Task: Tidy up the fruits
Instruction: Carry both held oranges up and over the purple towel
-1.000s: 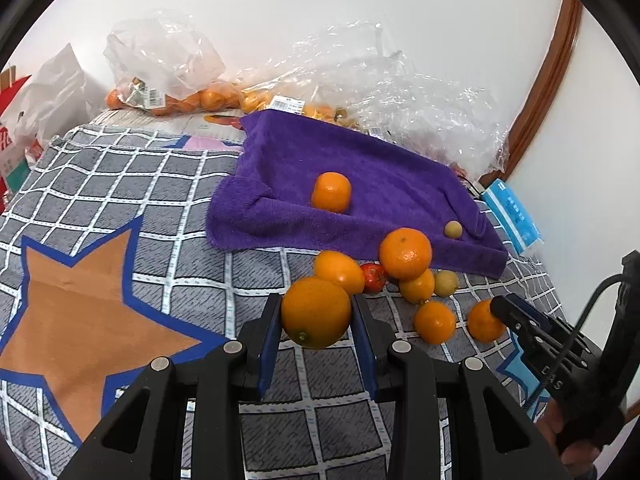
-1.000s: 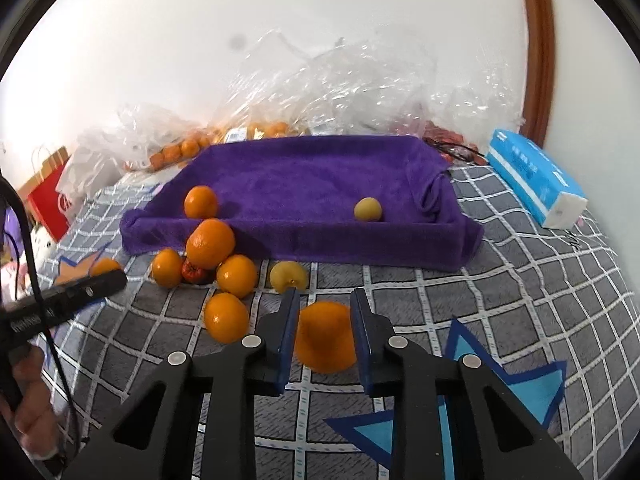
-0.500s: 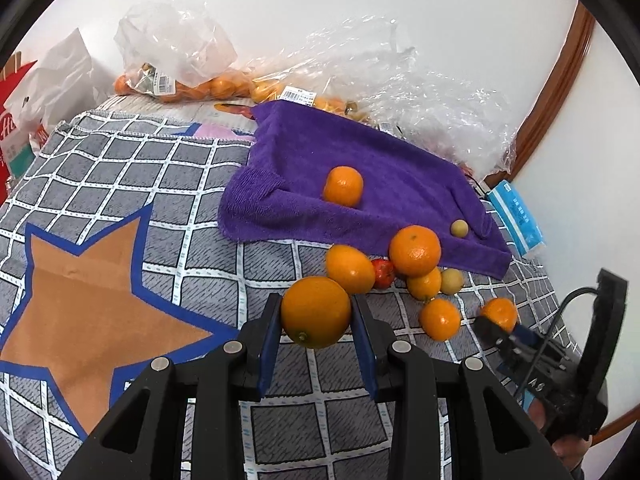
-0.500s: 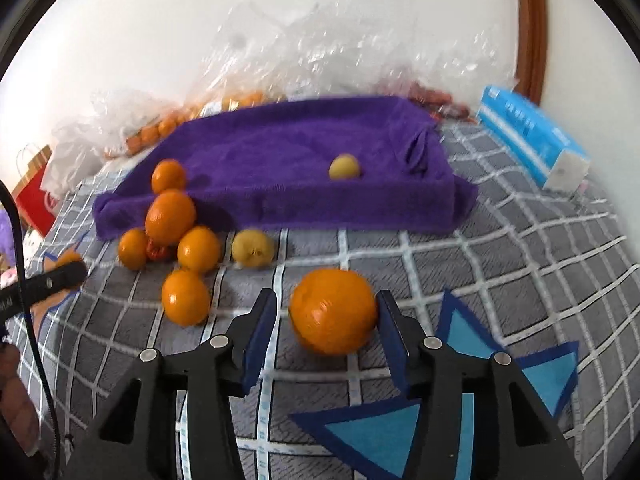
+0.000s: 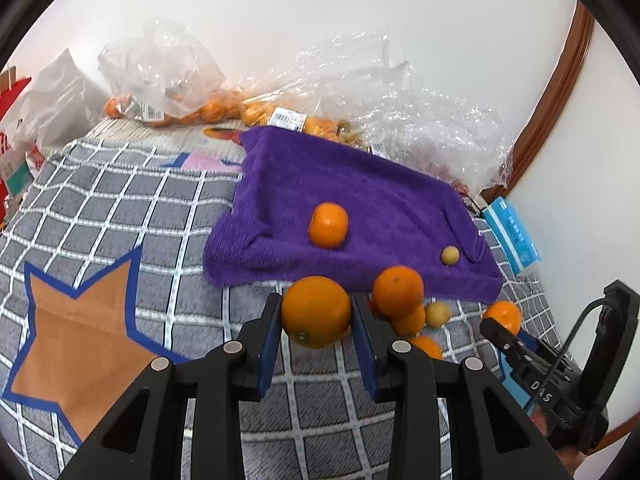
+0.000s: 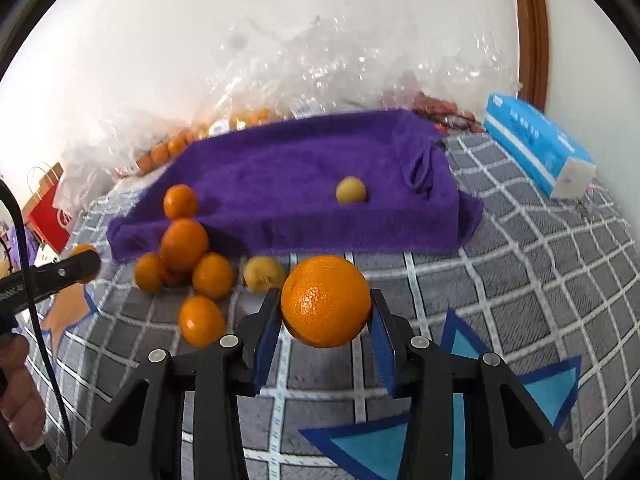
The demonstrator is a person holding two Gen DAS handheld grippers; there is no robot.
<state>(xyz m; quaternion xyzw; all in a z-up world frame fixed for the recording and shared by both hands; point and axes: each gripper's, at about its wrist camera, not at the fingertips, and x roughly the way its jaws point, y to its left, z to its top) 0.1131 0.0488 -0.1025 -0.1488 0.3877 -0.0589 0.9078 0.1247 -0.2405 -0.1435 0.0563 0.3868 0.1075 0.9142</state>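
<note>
The left gripper point(image 5: 316, 312) is squeezed tight on an orange point(image 5: 316, 311) and holds it up off the blanket point(image 5: 120, 208). The right gripper point(image 6: 325, 308) has a big orange point(image 6: 325, 301) between its jaws. Those jaws are closing on it right now, and the blue pads look like they touch both sides.

The purple towel point(image 5: 352, 200) lies just past both hands. One orange and a small yellow fruit point(image 5: 450, 255) already sit on it. A little heap of oranges point(image 6: 188, 256) waits on the blanket by the towel's near edge.

To do this well, I think each hand should get a snug hold first, not a hard squash. Then carry the fruit over the towel and go low before letting go, because round fruit rolls. Put oranges near the other orange, away from the edge. Keep the two hands apart so they don't bump
</note>
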